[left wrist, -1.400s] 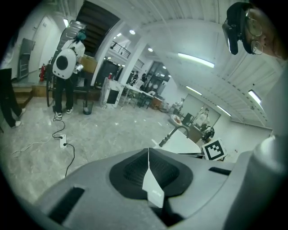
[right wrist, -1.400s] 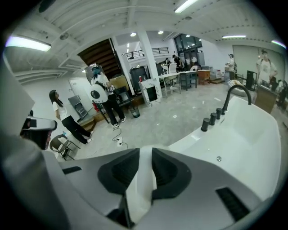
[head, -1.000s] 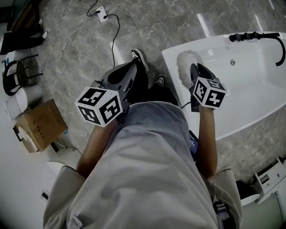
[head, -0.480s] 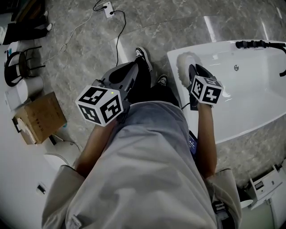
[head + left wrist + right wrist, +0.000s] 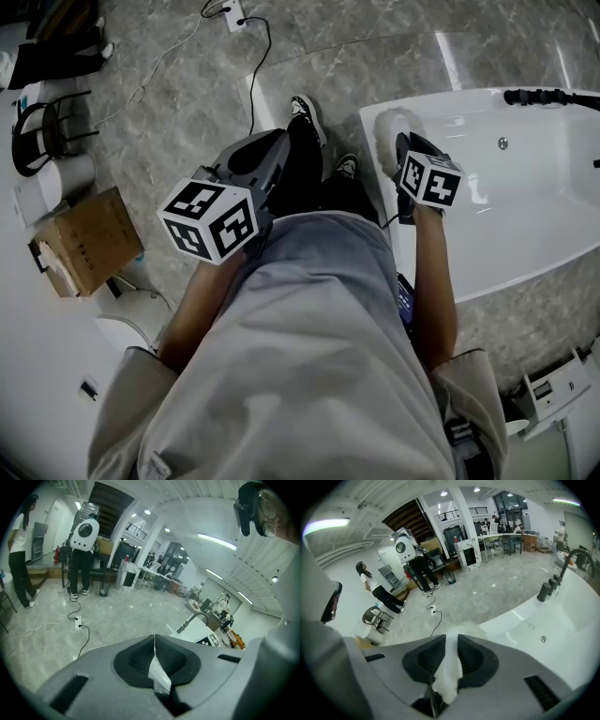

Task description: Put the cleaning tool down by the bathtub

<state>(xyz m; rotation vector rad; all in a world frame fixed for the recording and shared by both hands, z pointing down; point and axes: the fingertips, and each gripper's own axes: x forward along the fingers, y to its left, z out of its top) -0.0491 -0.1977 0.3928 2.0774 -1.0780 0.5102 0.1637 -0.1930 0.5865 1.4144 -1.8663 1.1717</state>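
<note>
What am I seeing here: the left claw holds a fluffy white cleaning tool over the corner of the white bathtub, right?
Not quite: the right claw, not the left claw, holds the fluffy white cleaning tool over the corner of the white bathtub. The right gripper view shows it pinched between that claw's jaws.

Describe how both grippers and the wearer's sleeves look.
Both are grey moulded shells with dark ribbed pads: left gripper, right gripper. Each carries a white cube of black square markers. The sleeves are pale grey.

Bright overhead light, glare on tub (image 5: 525, 220), fisheye warp, dark corners
</note>
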